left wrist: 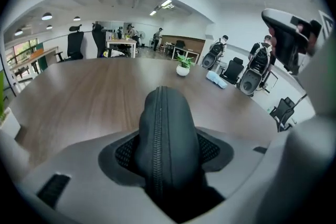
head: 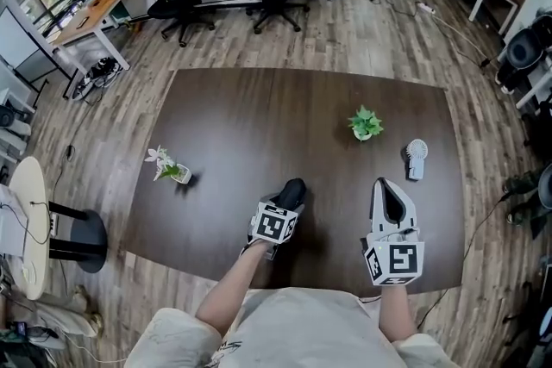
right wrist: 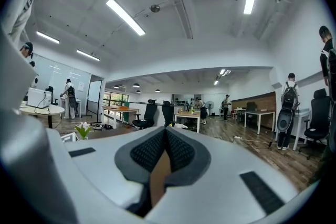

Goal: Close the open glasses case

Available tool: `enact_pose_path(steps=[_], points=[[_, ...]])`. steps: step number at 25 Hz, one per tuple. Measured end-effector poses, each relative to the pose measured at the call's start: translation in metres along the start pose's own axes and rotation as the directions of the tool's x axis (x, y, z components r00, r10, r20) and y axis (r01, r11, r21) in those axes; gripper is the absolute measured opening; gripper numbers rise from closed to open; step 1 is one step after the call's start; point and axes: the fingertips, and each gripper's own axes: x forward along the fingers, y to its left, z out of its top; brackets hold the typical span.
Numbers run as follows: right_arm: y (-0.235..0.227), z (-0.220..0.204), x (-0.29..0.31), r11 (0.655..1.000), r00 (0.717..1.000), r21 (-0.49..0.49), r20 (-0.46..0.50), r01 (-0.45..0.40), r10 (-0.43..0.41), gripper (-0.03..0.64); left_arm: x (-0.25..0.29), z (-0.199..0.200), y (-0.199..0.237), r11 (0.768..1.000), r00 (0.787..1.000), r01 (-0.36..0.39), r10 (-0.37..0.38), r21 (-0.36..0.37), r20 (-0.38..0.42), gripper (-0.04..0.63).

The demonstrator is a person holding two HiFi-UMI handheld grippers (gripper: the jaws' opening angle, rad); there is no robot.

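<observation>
One broad dark table (head: 259, 116) is spread beneath both grippers. The right gripper (right wrist: 164, 139) is carried beside the left one and apart from it, its jaws brought fully together with nothing gripped. The left gripper (left wrist: 165, 153) is held part-way open, its pads pressed on the two sides of the black glasses case (left wrist: 163, 118). The case is clamped between the jaws, zip seam uppermost, far end pointed away from the gripper. The zip appears to be drawn shut, though its near end is hidden within the jaws. A green plant (head: 365, 123) is set beyond the right gripper. A pot of white flowers (head: 166, 165) is placed well to the left of the left gripper. A white fan (head: 417, 159) is laid just past the right gripper's tip, to the right.
</observation>
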Motion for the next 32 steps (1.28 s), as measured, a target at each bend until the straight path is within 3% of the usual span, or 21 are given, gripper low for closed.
enact_pose_path(steps=[5,16,24,29,32], points=[[0.002,-0.003,0.002,1.000,1.000,0.008,-0.008,-0.003,0.003,0.002,0.008,-0.009,0.003,0.994,0.998,0.012,-0.018,-0.110,-0.055,0.265],[0.009,-0.005,0.007,1.000,1.000,0.008,-0.016,-0.023,0.023,0.002,0.010,-0.010,0.002,0.993,0.998,0.017,-0.023,-0.117,-0.050,0.267],[0.007,-0.001,0.007,1.000,1.000,0.004,-0.013,-0.023,0.023,0.002,-0.005,0.002,0.008,0.986,1.000,0.030,-0.027,-0.162,0.015,0.356],[-0.001,0.003,0.009,1.000,1.000,0.006,-0.001,-0.008,0.008,0.002,-0.030,0.020,0.020,0.990,0.996,-0.031,0.043,-0.139,0.083,0.370],[-0.002,0.009,0.012,1.000,1.000,0.000,0.013,-0.004,0.004,0.002,-0.055,0.038,0.032,0.990,0.983,-0.086,0.103,-0.114,0.153,0.371]])
